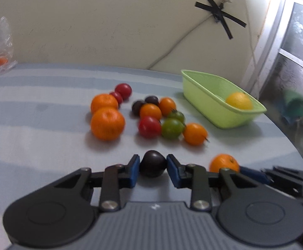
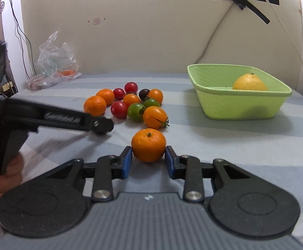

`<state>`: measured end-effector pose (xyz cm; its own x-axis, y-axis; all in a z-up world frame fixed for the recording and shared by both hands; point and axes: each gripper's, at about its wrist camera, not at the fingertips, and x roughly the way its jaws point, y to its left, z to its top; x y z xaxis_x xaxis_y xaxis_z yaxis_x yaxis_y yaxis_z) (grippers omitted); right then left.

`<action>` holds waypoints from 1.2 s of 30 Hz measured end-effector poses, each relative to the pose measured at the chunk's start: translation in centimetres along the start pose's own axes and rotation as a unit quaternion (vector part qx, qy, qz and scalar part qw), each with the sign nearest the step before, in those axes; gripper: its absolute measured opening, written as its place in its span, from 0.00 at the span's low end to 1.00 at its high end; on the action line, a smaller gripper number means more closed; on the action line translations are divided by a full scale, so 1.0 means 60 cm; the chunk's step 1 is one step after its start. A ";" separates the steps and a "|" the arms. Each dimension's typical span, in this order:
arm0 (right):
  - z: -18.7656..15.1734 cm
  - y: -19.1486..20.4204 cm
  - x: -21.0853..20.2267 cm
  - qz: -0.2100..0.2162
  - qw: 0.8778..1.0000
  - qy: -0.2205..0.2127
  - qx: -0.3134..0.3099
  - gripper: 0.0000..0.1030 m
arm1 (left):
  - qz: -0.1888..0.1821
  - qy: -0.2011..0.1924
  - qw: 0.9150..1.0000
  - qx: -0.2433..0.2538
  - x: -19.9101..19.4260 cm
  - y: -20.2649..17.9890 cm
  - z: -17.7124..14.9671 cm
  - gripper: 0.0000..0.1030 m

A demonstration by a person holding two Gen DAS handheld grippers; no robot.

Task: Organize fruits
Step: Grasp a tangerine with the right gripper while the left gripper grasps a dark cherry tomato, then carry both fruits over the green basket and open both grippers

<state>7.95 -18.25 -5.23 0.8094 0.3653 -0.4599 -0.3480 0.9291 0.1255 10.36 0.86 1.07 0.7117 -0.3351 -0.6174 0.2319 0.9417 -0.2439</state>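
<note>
Striped tablecloth [image 2: 235,145], left gripper [image 1: 153,164] jaws pinching dark tomato [image 1: 152,163], right gripper [image 2: 148,156] jaws pinching mandarin [image 2: 148,145]

I count three mandarins [image 2: 148,145] — one of them between my right gripper's [image 2: 148,158] pads. Three orange tomatoes [image 2: 155,114], three red tomatoes [image 2: 119,109], two green tomatoes [image 2: 136,111], three dark tomatoes [image 1: 152,163] — one in my left gripper [image 1: 153,166]. One yellow citrus [image 2: 249,82], one green basket [image 2: 243,104].

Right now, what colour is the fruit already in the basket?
Yellow. The fruit sits in the light green basket, clearest in the right wrist view.
</note>
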 end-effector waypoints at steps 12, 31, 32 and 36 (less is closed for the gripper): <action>-0.049 -0.014 -0.073 -0.049 0.999 -0.012 -0.005 0.36 | -0.085 0.023 0.995 0.056 -0.007 -0.101 -0.037 0.28; 0.092 -0.142 0.019 -0.109 0.986 -0.124 0.033 0.21 | -0.106 0.019 0.994 0.035 0.182 -0.150 0.211 0.29; 0.092 -0.152 0.018 -0.108 0.985 -0.124 0.043 0.22 | -0.102 0.022 0.994 0.031 0.188 -0.147 0.210 0.28; 0.068 -0.198 -0.026 -0.095 0.981 -0.133 0.104 0.24 | -0.116 0.012 0.992 0.040 0.177 -0.142 0.188 0.28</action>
<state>12.72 -29.61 -2.42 0.9546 0.1613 -0.2506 -0.0971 0.9634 0.2499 23.42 -10.41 5.02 0.6172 -0.5430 -0.5695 0.4399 0.8382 -0.3224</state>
